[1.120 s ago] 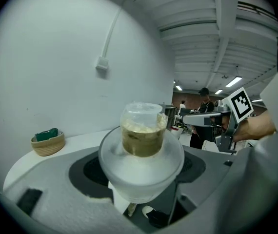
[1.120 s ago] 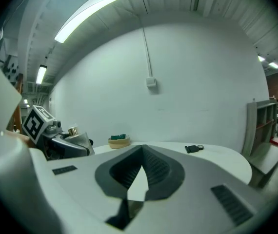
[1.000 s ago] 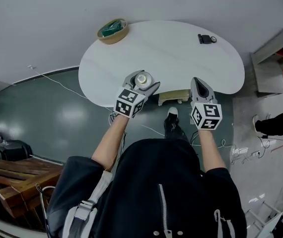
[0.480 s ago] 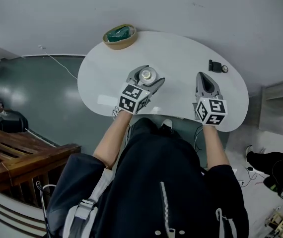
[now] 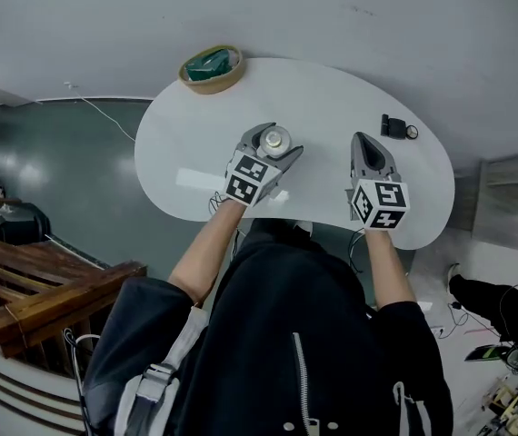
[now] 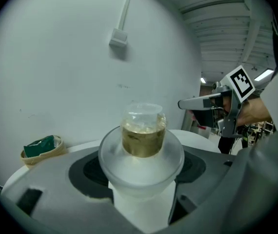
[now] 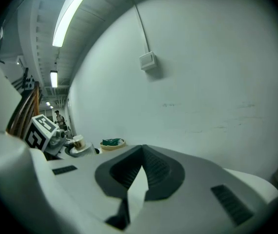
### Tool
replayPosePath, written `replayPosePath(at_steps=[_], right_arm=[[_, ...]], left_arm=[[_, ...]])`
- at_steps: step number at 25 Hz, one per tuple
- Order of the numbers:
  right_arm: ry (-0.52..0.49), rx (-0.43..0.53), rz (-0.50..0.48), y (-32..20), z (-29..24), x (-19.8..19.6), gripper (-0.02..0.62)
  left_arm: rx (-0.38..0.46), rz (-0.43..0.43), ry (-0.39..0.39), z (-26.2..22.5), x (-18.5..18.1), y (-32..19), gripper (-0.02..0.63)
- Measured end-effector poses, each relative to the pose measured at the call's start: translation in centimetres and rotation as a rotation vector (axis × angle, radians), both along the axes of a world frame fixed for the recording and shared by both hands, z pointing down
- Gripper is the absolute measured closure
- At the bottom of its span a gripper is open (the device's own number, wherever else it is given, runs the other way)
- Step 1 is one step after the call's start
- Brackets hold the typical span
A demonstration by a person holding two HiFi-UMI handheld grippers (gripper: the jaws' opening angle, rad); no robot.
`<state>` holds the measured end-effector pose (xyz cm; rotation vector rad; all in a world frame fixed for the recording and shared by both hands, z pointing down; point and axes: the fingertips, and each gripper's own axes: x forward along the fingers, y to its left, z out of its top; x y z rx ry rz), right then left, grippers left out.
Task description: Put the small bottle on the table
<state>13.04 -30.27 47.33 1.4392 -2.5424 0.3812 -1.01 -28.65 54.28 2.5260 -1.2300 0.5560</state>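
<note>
The small bottle [image 6: 143, 130] has a clear cap, a wide frosted collar and a yellow-brown neck. It stands upright between the jaws of my left gripper [image 5: 273, 143], which is shut on it. In the head view the bottle [image 5: 274, 138] is held above the middle of the white oval table [image 5: 332, 94]. Whether its base touches the tabletop is hidden. My right gripper [image 5: 370, 145] hovers over the table's right part with its jaws together and nothing in them. The right gripper view shows the closed right gripper [image 7: 141, 152] and, far left, the bottle [image 7: 78, 141].
A shallow woven basket [image 5: 210, 64] with something green in it sits at the table's far left edge. A small black object [image 5: 396, 127] lies near the far right edge. A white wall stands behind the table, and wooden benches [image 5: 32, 289] stand at the lower left.
Both grippers have moved forward from the table's near edge to over the tabletop. The left one still carries the bottle. The table now sits closer under me.
</note>
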Motion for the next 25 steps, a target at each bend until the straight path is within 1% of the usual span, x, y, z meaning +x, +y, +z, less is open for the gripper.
replayPosePath(at_steps=[5,8,11,13,16,21,25], right_arm=[[0.016,-0.035,0.038,0.4,1.4,1.1,0.594],[0.036,-0.055,0.072,0.7,2.4,2.4,0.594],[0.048,-0.071,0.112,1.1,2.9,3.9,0.594],[0.053,-0.084,0.144,1.5,3.4,5.2,0.594],[0.059,-0.102,0.195,2.2,4.0,7.0,0.594],[0.076,-0.118,0.24,3.2,4.5,9.3,0.594],[0.085,-0.129,0.267,3.7,4.8,10.6,0.594]], left_arm=[[0.017,0.033,-0.031,3.7,1.2,-1.4,0.261],[0.003,0.04,-0.029,6.0,2.0,-2.3,0.261],[-0.009,0.038,-0.05,8.9,2.6,-3.1,0.261],[-0.033,0.038,-0.067,11.3,3.1,-3.5,0.261],[-0.073,0.038,-0.067,13.9,3.9,-4.0,0.261],[-0.124,-0.001,-0.094,16.8,4.3,-4.6,0.261],[-0.14,-0.008,-0.117,18.0,4.7,-4.8,0.261]])
